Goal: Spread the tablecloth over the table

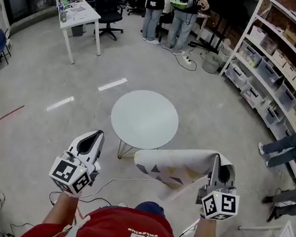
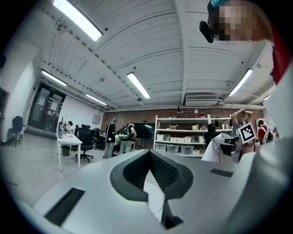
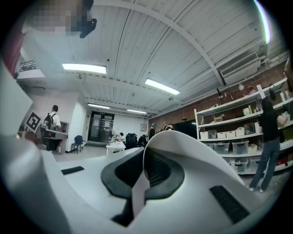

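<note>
The round white table (image 1: 144, 119) stands bare on the floor ahead of me. The white tablecloth (image 1: 176, 168), printed with small triangles, hangs rolled in the air in front of the table. My right gripper (image 1: 218, 158) is shut on its right end. In the right gripper view the tablecloth (image 3: 183, 146) curls up and over the right gripper (image 3: 142, 183). The cloth's left end hangs free. My left gripper (image 1: 98, 134) is raised to the left of it, apart from it. In the left gripper view the left gripper (image 2: 153, 183) shows a narrow gap with nothing in it.
Two people (image 1: 184, 8) stand at the back by a white desk (image 1: 78, 16) and office chairs (image 1: 110, 7). Shelving with bins (image 1: 280, 69) lines the right wall, with a person's legs (image 1: 284, 146) near it. Cables (image 1: 120, 181) lie on the floor by my feet.
</note>
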`<state>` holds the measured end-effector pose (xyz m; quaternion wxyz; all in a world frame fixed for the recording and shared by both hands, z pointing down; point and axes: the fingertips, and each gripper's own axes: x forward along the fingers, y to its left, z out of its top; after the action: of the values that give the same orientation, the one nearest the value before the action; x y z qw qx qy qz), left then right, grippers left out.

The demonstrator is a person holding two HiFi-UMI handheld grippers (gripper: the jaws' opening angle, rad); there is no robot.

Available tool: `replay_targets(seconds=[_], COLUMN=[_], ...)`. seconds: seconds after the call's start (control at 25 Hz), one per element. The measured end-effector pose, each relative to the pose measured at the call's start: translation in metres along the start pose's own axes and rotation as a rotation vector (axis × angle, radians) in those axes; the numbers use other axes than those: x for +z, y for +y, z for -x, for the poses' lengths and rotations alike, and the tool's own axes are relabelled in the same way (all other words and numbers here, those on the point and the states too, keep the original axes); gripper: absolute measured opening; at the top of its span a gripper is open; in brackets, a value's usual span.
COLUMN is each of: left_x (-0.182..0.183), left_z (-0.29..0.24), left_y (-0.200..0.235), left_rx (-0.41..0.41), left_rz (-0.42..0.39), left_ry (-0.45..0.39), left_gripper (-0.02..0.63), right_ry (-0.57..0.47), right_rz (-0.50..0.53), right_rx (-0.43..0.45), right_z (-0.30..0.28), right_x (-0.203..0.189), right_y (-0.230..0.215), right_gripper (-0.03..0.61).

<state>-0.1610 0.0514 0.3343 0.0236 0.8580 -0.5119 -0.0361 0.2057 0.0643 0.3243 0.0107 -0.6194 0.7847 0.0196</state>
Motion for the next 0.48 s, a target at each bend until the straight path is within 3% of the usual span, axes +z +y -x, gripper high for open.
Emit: replay_targets(seconds=[0.24,0.48], left_x=[-0.006,-0.015], left_z=[-0.018,-0.073], left_y=[0.008,0.009], left_rx=[-0.018,-0.044], left_rz=[0.011,0.012], left_ry=[-0.002,0.006], left_gripper=[0.002,0.002], right_ry=[-0.003,-0.010], right_rz=[0.005,0.009], right_rx=[-0.041,-0.042], right_z=[-0.015,-0.051], right_x=[0.001,-0.010], right_y=[-0.013,-0.036], right_gripper=[0.014,0.014])
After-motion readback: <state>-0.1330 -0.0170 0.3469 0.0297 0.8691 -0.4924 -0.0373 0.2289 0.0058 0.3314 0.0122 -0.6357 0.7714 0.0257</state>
